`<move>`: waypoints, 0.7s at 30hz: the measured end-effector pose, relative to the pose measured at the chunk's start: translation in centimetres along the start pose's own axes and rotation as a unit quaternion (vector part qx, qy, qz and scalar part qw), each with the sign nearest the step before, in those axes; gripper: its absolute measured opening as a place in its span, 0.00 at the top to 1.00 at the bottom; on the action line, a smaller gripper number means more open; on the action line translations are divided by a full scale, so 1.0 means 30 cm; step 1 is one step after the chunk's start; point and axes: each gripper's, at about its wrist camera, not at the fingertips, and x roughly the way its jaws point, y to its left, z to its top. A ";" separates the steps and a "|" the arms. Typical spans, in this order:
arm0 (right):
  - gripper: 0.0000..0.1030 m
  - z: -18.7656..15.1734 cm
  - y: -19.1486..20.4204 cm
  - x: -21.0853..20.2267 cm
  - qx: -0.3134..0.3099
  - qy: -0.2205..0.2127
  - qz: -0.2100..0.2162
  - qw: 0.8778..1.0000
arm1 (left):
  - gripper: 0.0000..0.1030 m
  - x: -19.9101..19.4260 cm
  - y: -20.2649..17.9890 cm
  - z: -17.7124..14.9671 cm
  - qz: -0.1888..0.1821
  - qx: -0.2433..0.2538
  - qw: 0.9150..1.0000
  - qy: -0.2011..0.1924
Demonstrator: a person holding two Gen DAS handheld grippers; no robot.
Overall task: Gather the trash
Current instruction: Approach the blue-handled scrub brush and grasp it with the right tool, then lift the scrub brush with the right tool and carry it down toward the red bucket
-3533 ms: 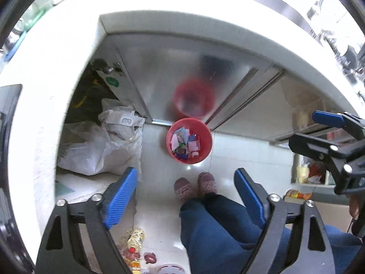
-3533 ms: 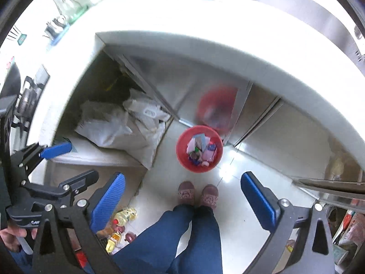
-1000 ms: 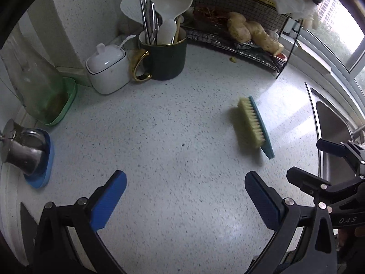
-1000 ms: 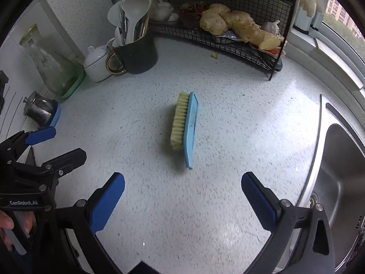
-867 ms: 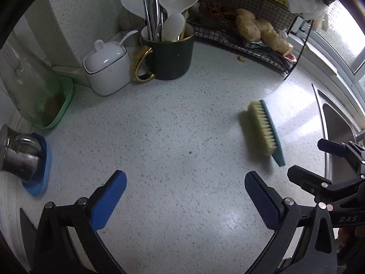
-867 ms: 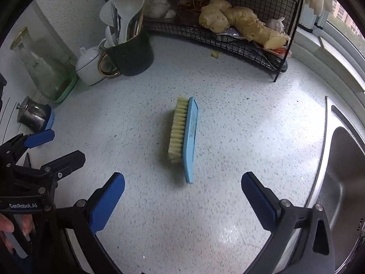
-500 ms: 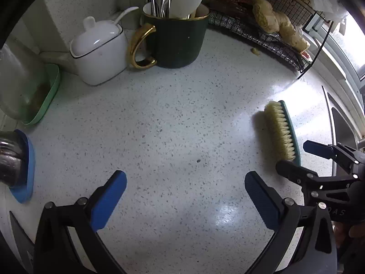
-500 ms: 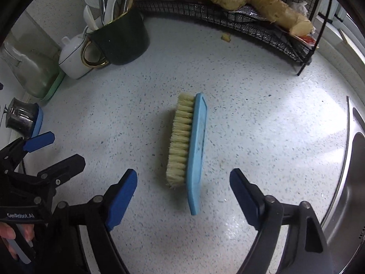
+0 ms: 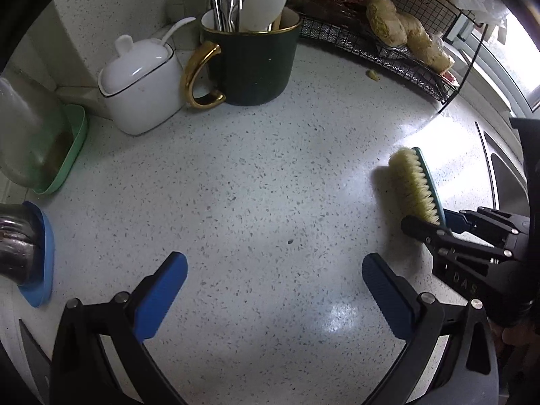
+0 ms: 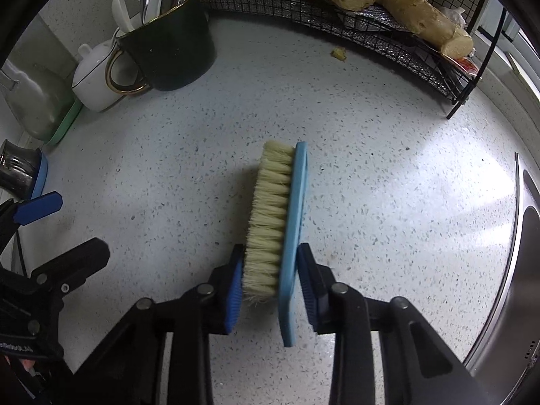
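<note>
A scrubbing brush [image 10: 276, 222] with a light-blue back and pale bristles lies on its side on the speckled white counter [image 10: 388, 185]. My right gripper [image 10: 270, 266] straddles its near end, jaws closing: the left pad touches the bristles and the right pad the blue back. In the left wrist view the brush [image 9: 413, 185] lies at the right with the right gripper [image 9: 428, 222] on it. My left gripper [image 9: 275, 270] stands open over bare counter, nothing between its fingers. A small yellowish scrap [image 10: 338, 53] lies in front of the wire rack.
At the back stand a dark green mug [image 9: 251, 64] with utensils and a white lidded pot [image 9: 138, 74]. A black wire rack [image 10: 388, 37] holds ginger. A glass jar on a green tray [image 9: 67, 148] stands left. The steel sink [image 10: 526, 270] lies right.
Both grippers have come down closer to the counter. The right gripper's jaws have narrowed from wide open until they touch the brush on both sides. The left gripper stays open.
</note>
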 end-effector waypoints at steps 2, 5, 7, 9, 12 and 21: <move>0.78 -0.011 -0.013 -0.011 0.002 -0.001 0.009 1.000 | 0.00 -0.016 -0.007 -0.013 0.002 0.001 1.000 0.000; 0.78 -0.038 -0.022 -0.059 -0.005 -0.014 0.012 1.000 | 0.00 -0.046 -0.029 -0.037 0.002 0.004 1.000 -0.002; 0.78 -0.052 -0.028 -0.093 -0.005 -0.023 0.009 1.000 | 0.00 -0.068 -0.049 -0.056 -0.003 0.008 1.000 -0.005; 0.78 -0.079 -0.039 -0.139 -0.003 -0.035 0.006 0.999 | 0.00 -0.090 -0.077 -0.078 -0.004 0.016 1.000 -0.007; 0.78 -0.121 -0.048 -0.187 -0.007 -0.041 0.005 0.999 | 0.00 -0.124 -0.120 -0.106 -0.006 0.028 1.000 -0.011; 0.78 -0.297 -0.078 -0.338 0.000 -0.055 0.002 0.998 | 0.00 -0.222 -0.250 -0.218 -0.005 0.067 0.998 -0.016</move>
